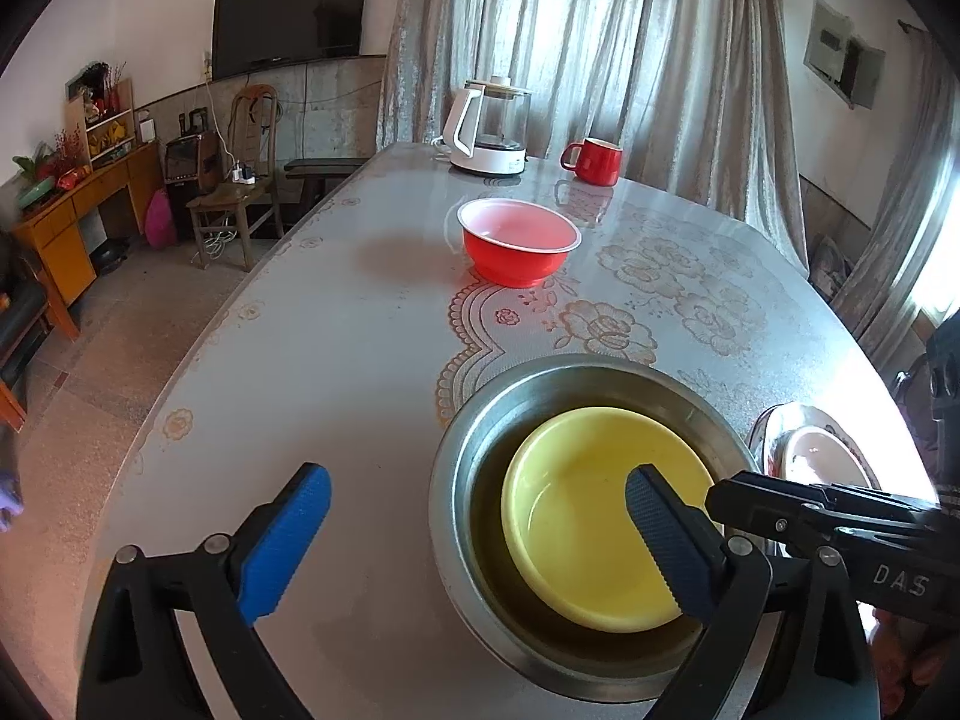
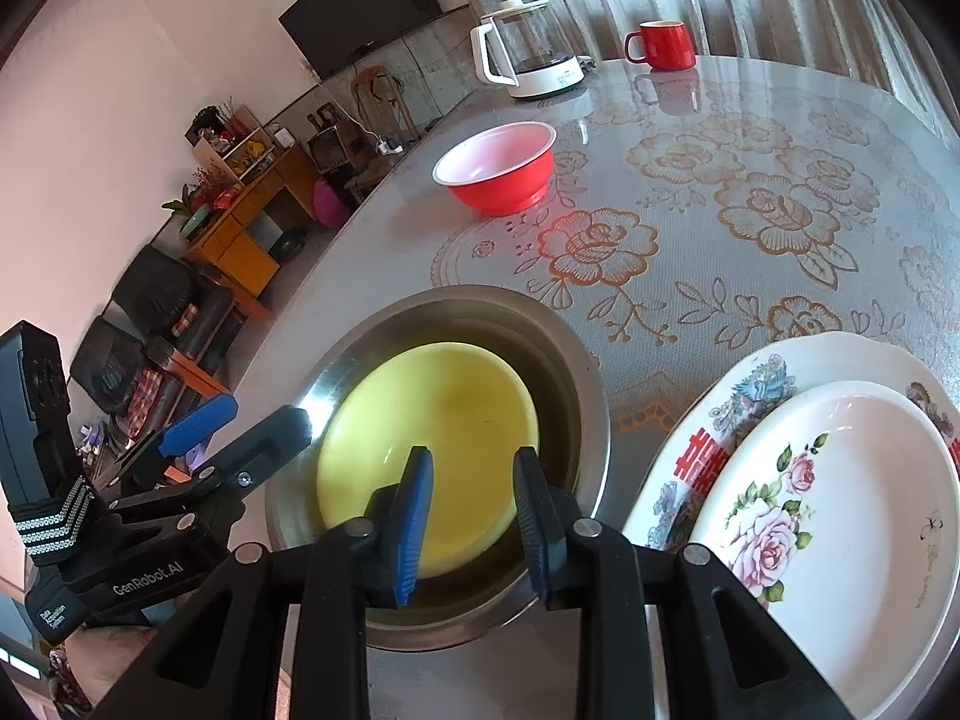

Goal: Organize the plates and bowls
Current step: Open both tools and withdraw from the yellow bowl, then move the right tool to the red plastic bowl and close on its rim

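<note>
With the yellow plastic bowl (image 1: 591, 516) nested in the steel basin (image 1: 474, 432), my left gripper (image 1: 480, 534) gapes empty. My right gripper (image 2: 474, 516) is narrowly parted, holding nothing. Next I'd fetch the red plastic bowl (image 1: 519, 240).

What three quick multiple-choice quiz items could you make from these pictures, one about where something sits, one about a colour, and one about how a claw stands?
1. Where is the yellow bowl?
A. Inside the steel bowl
B. On the flowered plate
C. Beside the kettle

2. What colour is the mug near the kettle?
A. Blue
B. Red
C. White

3. How does the left claw stand?
A. Shut on the red bowl
B. Shut on a plate
C. Open, holding nothing

Answers:
1. A, the steel rim rings the yellow bowl on all sides.
2. B, the mug is red all over its outside.
3. C, its blue pads stand far apart, and nothing is pinched between them.
</note>
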`<state>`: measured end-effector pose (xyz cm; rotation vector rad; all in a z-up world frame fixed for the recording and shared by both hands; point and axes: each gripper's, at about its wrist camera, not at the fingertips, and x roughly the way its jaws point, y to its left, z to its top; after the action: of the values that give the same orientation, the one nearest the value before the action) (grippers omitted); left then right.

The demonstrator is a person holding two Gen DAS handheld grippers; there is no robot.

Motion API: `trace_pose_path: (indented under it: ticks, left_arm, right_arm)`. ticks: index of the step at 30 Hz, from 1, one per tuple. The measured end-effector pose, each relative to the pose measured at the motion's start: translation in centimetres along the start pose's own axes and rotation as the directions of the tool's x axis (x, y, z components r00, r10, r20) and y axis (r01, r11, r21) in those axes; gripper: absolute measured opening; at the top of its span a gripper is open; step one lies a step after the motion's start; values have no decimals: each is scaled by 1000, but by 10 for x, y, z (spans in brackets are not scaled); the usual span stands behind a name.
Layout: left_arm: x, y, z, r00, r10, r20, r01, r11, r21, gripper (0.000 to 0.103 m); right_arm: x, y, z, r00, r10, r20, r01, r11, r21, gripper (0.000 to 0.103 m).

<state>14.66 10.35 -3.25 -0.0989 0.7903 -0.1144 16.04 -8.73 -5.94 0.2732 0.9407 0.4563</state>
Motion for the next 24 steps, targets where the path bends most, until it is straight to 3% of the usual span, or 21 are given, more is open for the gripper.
trace_pose_path:
  ticks: [14,24]
  left_arm:
    - [4,10,9,1000,-18,0,18,999,-33,101]
    - [10,37,36,1000,-20,13,21,995,-99,101]
  right_arm:
    - [-1,-1,22,999,-45,-1,45,998,-31,29]
    - [12,-16,91,992,-121,33,122,991,-49,33]
